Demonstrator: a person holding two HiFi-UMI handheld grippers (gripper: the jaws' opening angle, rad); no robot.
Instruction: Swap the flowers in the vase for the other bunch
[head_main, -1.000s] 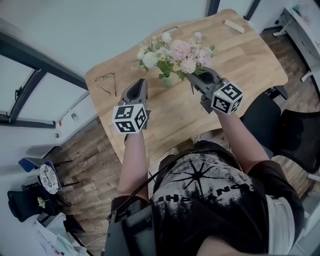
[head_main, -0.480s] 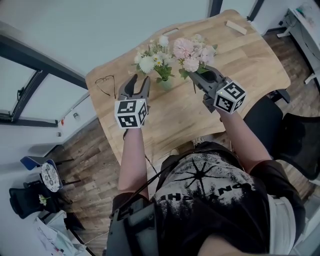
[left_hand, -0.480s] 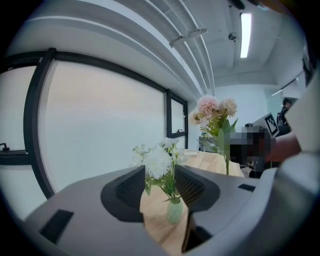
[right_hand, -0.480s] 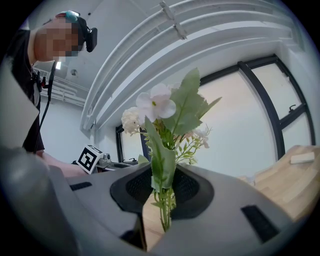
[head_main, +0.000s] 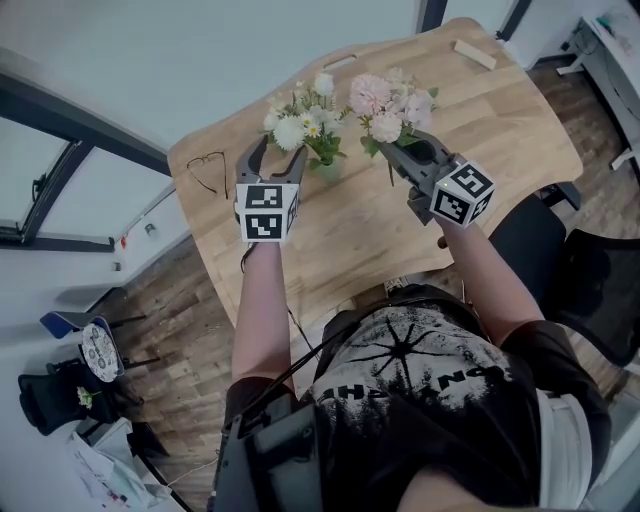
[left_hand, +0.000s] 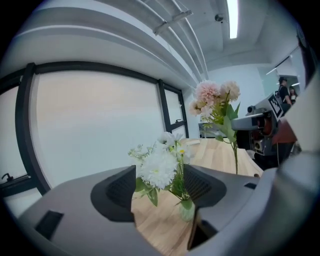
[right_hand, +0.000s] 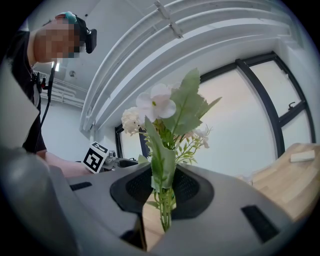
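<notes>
A white bunch of flowers (head_main: 297, 122) stands in a small pale-green vase (head_main: 328, 168) on the wooden table (head_main: 350, 235). My left gripper (head_main: 278, 155) sits just short of it. Its jaws are opening, with nothing pressed between them. In the left gripper view the white bunch (left_hand: 160, 167) and the vase (left_hand: 187, 210) show through the gap of that gripper (left_hand: 161, 192). My right gripper (head_main: 402, 150) is shut on the stems of the pink bunch (head_main: 388, 105) and holds it upright in the air to the vase's right. The stems (right_hand: 164, 202) run up between its pads.
A pair of glasses (head_main: 208, 168) lies on the table's left part. A small wooden block (head_main: 470, 52) rests at the far right corner. A black chair (head_main: 590, 270) stands to the right of the table. A window wall runs behind the table.
My left gripper has moved forward towards the white bunch, rolled, and its jaws have gone from shut to wide. The right gripper with the pink bunch has stayed put.
</notes>
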